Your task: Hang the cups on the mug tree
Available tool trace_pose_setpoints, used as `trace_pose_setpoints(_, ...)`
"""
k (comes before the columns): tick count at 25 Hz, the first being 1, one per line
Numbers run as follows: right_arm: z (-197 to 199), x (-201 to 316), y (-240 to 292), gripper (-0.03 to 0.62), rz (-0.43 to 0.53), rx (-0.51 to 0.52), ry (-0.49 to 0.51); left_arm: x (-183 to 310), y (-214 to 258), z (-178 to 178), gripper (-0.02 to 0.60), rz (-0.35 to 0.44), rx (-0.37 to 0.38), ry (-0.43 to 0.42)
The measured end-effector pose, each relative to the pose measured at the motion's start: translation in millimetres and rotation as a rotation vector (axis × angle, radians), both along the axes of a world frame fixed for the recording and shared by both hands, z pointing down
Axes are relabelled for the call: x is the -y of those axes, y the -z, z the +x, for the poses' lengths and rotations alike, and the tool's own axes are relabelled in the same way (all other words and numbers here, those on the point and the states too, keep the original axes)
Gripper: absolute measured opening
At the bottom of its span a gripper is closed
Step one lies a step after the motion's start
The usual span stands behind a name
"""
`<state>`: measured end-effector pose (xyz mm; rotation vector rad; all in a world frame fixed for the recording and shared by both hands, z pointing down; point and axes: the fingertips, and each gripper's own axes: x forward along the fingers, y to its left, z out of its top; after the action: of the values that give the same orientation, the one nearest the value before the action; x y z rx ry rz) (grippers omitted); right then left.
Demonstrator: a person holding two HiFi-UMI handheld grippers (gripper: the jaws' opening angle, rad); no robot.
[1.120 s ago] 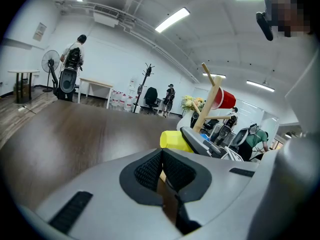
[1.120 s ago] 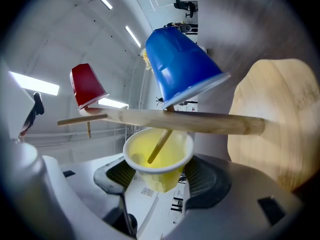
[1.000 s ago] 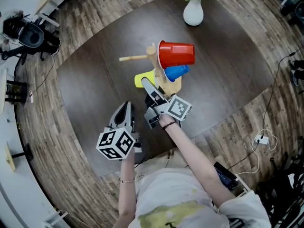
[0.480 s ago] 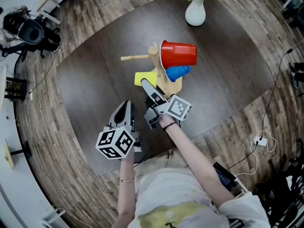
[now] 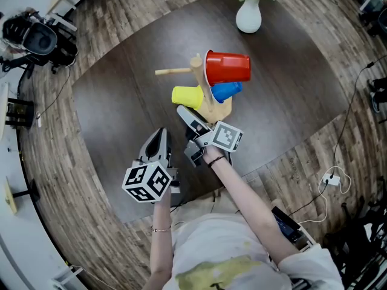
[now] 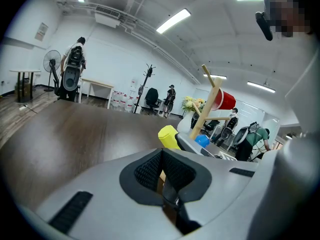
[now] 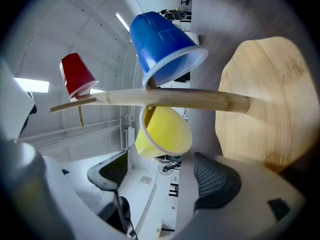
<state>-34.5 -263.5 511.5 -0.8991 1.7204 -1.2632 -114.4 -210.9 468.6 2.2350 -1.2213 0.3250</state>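
Observation:
The wooden mug tree stands mid-table with a red cup, a blue cup and a yellow cup on its pegs. My right gripper sits just short of the yellow cup. Its jaws have just been opening and now stand open; the cup hangs from the peg a little beyond the pads, untouched. The blue cup and red cup hang higher. My left gripper rests low near the table's front, shut on nothing, pointing toward the tree.
One bare peg sticks out to the tree's left. A white vase of flowers stands at the table's far edge. Camera gear sits on the floor at the left, and cables with a plug lie at the right.
The right gripper has let go of the yellow cup and drawn back a little toward me. The cup, half hidden under the jaws before, now hangs in full view. The left gripper kept still.

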Motion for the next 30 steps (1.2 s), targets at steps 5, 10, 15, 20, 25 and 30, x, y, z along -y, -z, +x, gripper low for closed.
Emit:
trace_pose_setpoints(5,-7,-6,-9,0.393,-0.042,0.011,0.046,0,-2,1,0.023,0.006,0.003,-0.002)
trace_pose_setpoints(10,-10,-14,-13,0.386,-0.070,-0.005,0.080,-3,-2,1,0.023,0.012,0.003,-0.001)
trace_pose_setpoints(15,-8,-24,-5,0.268,-0.017,-0.083,0.103,-7,2,1,0.023,0.035,0.008,-0.005)
trace_pose_setpoints(20,-6,-40,-5,0.162,-0.024,-0.204,0.132,-14,5,0,0.023,0.057,0.012,-0.007)
trace_pose_setpoints(25,-3,-47,10,0.089,0.049,-0.369,0.166,-18,9,-2,0.023,0.089,0.015,-0.004)
trace_pose_setpoints(30,4,-55,24,0.055,0.129,-0.572,0.186,-25,13,-1,0.023,0.117,0.022,-0.009)
